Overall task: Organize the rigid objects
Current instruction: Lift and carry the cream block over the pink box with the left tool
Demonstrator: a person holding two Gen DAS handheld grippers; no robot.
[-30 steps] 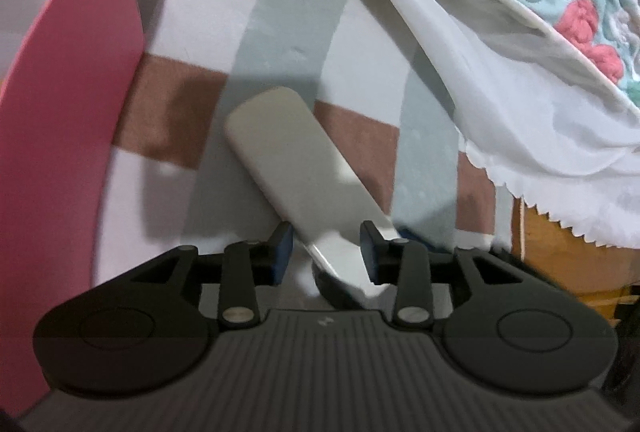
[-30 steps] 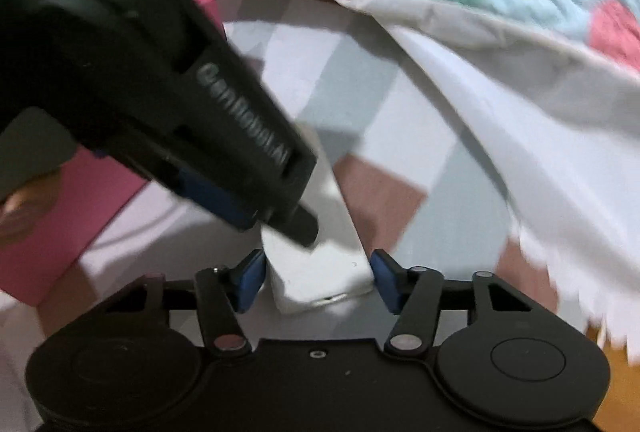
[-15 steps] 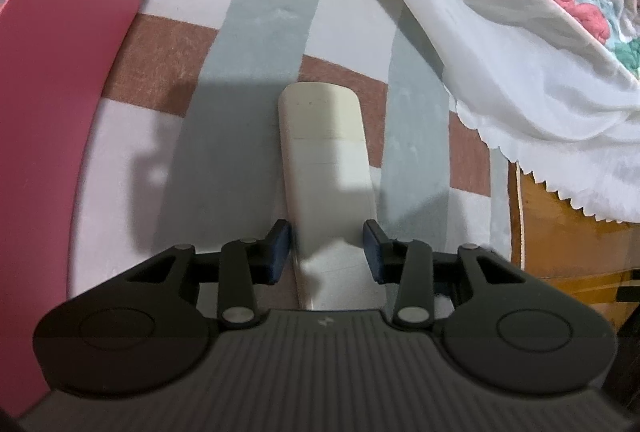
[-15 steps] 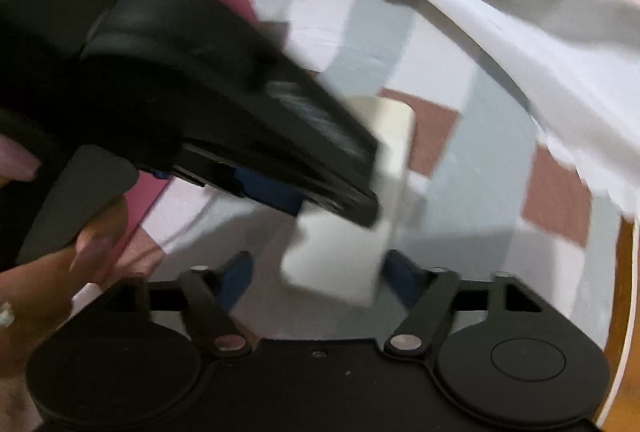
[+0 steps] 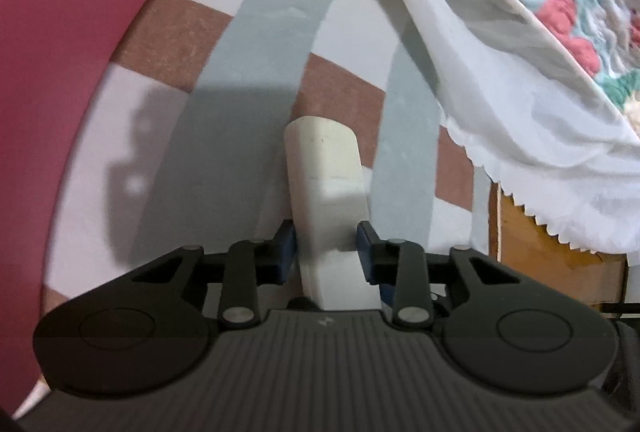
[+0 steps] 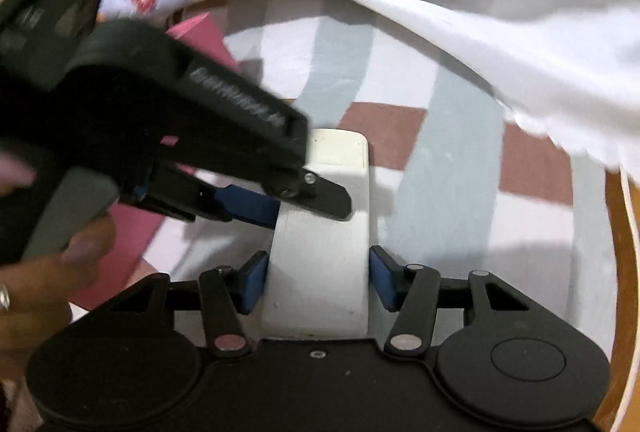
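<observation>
A: From the left wrist view, our left gripper has just been closing, and its blue jaws now pinch the off-white, flat, oblong plastic block across its narrow edges. The block stands tilted over the checked bedsheet, well in from the edge where the white scalloped cloth hangs.

B: And the pink, curved-walled bin?

A: It sits at the sheet's left side. We can't see inside it from here, so its contents stay unknown.

B: From the right wrist view, the same block lies between our right gripper jaws, which have just been closing too; they stand fairly wide, just beside its broad sides, and we can't be sure they press. The left gripper crosses in above, a hand behind it.

A: So we judge this a two-handed pickup or handover. Next, one grip should firm up before we carry the block toward the bin.
</observation>
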